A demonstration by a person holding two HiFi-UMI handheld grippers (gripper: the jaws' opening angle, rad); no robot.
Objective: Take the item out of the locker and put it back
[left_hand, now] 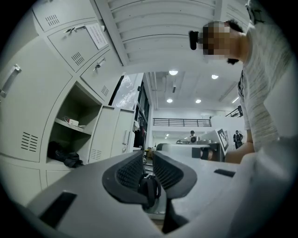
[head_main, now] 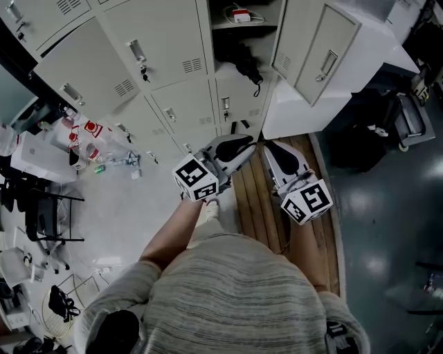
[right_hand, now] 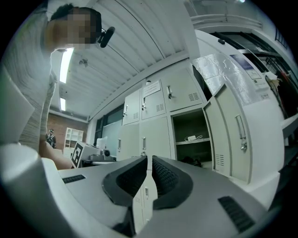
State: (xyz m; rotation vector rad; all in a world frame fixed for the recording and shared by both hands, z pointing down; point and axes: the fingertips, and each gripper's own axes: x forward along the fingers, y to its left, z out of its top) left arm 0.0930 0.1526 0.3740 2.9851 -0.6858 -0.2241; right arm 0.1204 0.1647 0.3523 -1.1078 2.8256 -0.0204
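The open locker (head_main: pixel 239 41) has a shelf; its door (head_main: pixel 315 52) swings out to the right. A black item (head_main: pixel 246 62) lies in the lower part, and a small white thing (head_main: pixel 240 15) lies on the shelf above. Both grippers are held side by side in front of the locker, short of it. My left gripper (head_main: pixel 239 143) shows a narrow gap between its pads with nothing in it (left_hand: pixel 148 162). My right gripper (head_main: pixel 270 146) is shut and empty (right_hand: pixel 149 169). The black item (left_hand: pixel 65 159) sits left in the left gripper view and right of centre (right_hand: pixel 195 161) in the right gripper view.
Closed locker doors (head_main: pixel 173 48) fill the wall left of the open one. I stand on a wooden slatted platform (head_main: pixel 255 200). Bottles and clutter (head_main: pixel 86 142) and a chair (head_main: pixel 41 221) lie at the left. A dark machine (head_main: pixel 387 124) stands right of the door.
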